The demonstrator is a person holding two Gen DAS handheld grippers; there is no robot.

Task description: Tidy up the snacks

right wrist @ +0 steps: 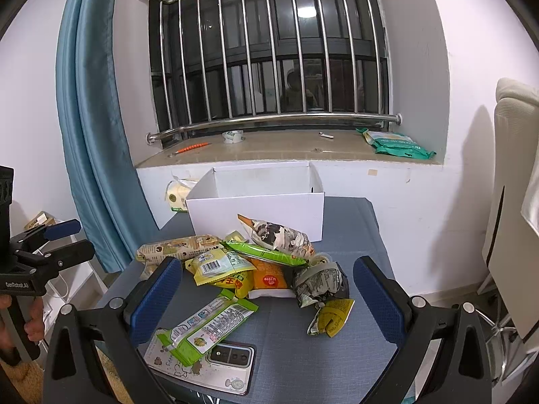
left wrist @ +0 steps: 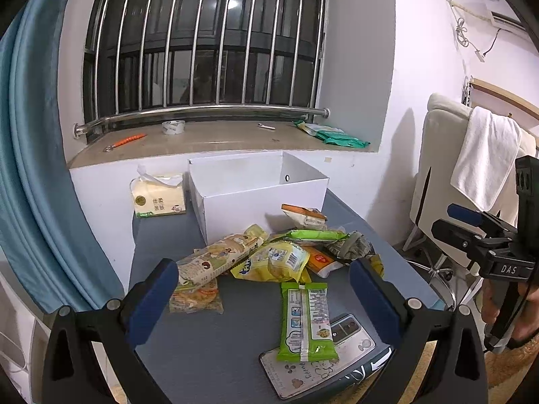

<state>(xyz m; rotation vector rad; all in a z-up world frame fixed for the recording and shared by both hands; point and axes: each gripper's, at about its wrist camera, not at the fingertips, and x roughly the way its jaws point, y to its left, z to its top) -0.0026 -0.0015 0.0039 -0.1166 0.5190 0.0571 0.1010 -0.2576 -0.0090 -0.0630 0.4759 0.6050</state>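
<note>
Even indoor light is filling both views, with a ceiling lamp reflecting as a bright spot in the dark window [left wrist: 205,43], upper centre of the left view and upper right of centre in the right one. The box [left wrist: 256,195] and the snacks [right wrist: 242,266] are casting soft shadows on the table [right wrist: 350,235], and the chair [left wrist: 438,168] is throwing a grey shadow on the wall at right. Fisheye distortion is bowing the window bars and the curtain [right wrist: 87,118] toward the edges, black vignetting is cutting the corners, and the centre is staying sharp while fine print is blurring slightly.
</note>
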